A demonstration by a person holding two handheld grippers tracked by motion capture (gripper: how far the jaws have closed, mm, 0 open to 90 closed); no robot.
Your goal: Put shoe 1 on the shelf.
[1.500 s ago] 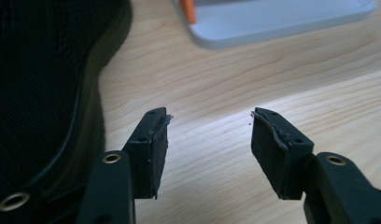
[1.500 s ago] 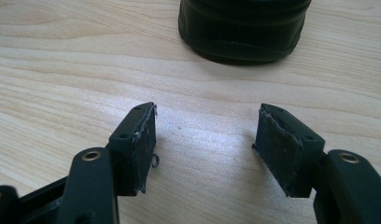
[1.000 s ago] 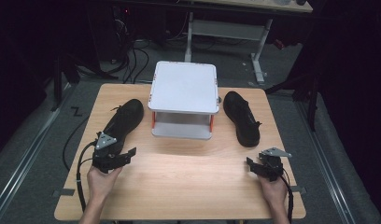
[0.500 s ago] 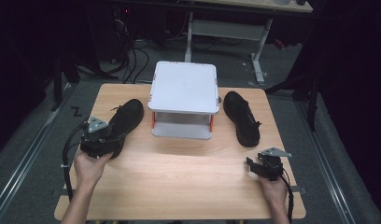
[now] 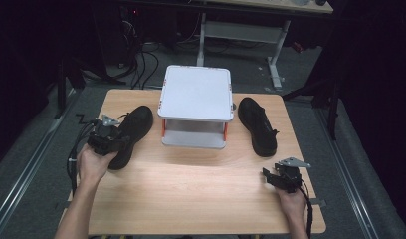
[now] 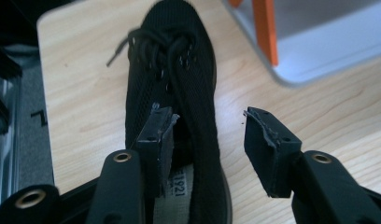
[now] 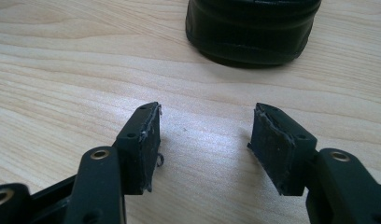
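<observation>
Straddling heel: left tongs [image 6: 207, 149] released over left shoe [image 6: 172, 88] | right tongs [image 7: 205, 144] released, right shoe [image 7: 251, 28] just ahead

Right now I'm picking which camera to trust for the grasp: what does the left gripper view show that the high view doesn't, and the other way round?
The left gripper view alone shows the left gripper open around the heel of the left shoe, one jaw inside the opening above the insole label, the other outside it.

The high view alone shows the right shoe, the right gripper low on the table, and the rack's white top.

Both show the left shoe, the wooden table and the rack's orange post.
</observation>
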